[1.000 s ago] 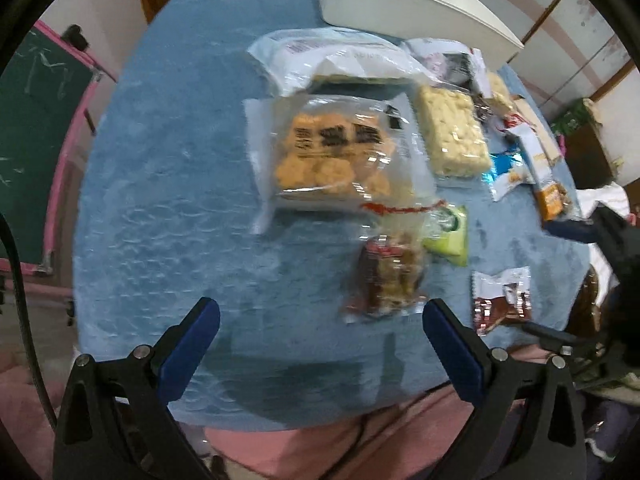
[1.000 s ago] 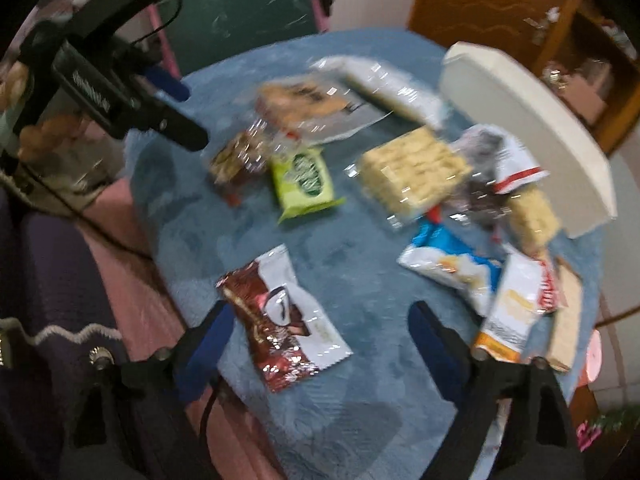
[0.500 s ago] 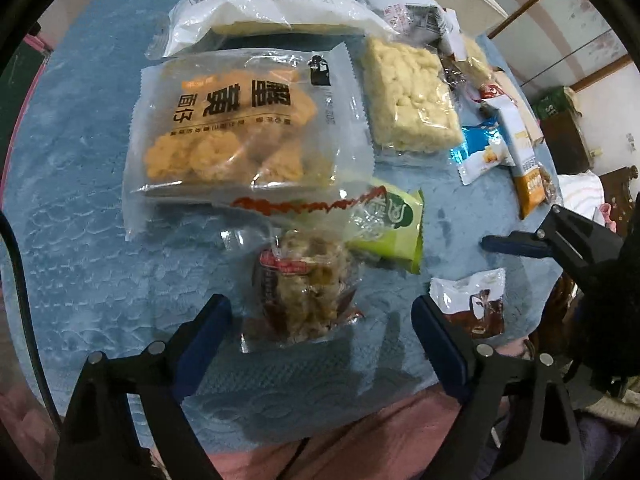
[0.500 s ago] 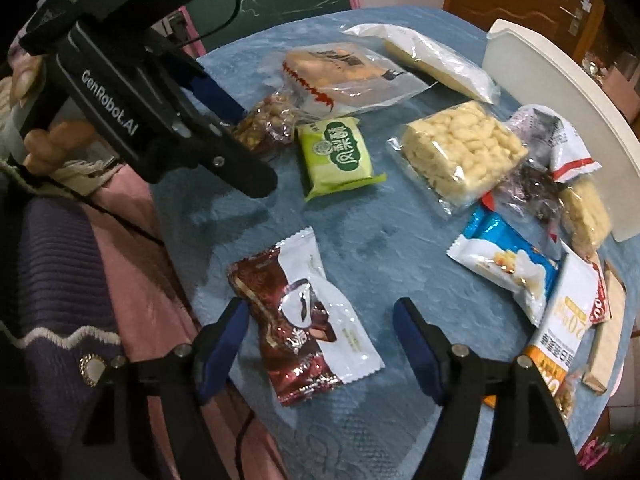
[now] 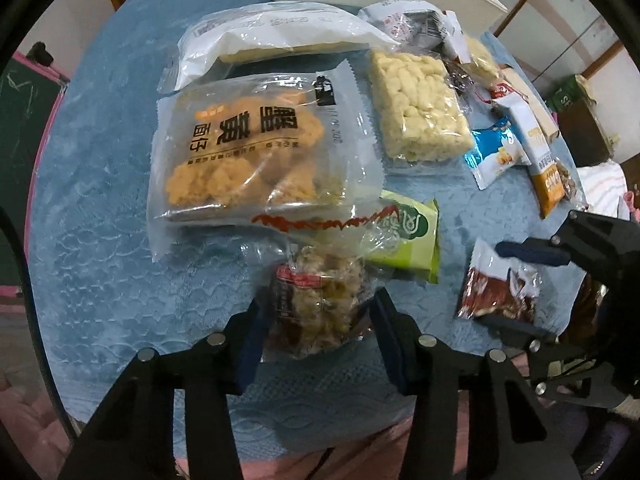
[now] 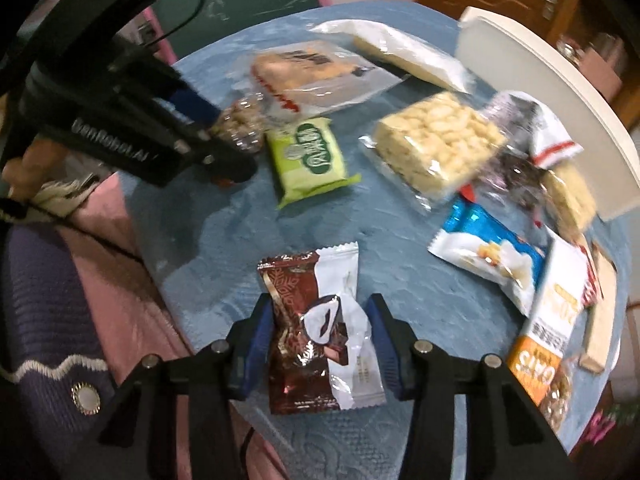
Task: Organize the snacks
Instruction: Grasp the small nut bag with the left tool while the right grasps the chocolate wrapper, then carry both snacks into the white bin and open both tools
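Note:
Many wrapped snacks lie on a blue tablecloth point(image 5: 100, 240). My left gripper point(image 5: 316, 320) points down at the near edge. Its jaws are closing on a clear packet of nut clusters point(image 5: 316, 300), and the blue pads press its two sides. In the right wrist view that packet point(image 6: 244, 120) shows partly behind the left gripper point(image 6: 224, 136). My right gripper point(image 6: 320, 328) is likewise closing on a brown-and-white chocolate packet point(image 6: 304, 280), whose wrapper crumples between the pads. The left wrist view shows this gripper point(image 5: 490, 283) over the same packet point(image 5: 496, 292).
A big clear bag of orange puffs point(image 5: 248, 148), a green packet point(image 5: 408, 240), a puffed-rice block point(image 5: 416, 108), a blue-white packet point(image 6: 488, 260) and an oats bar point(image 6: 548, 328) lie beyond. A white bin point(image 6: 540, 100) stands at the back. The table edge runs just under both grippers.
Both grippers have sunk toward the table and their jaws have narrowed from wide apart onto the packets: left on the nut clusters, right on the chocolate packet.

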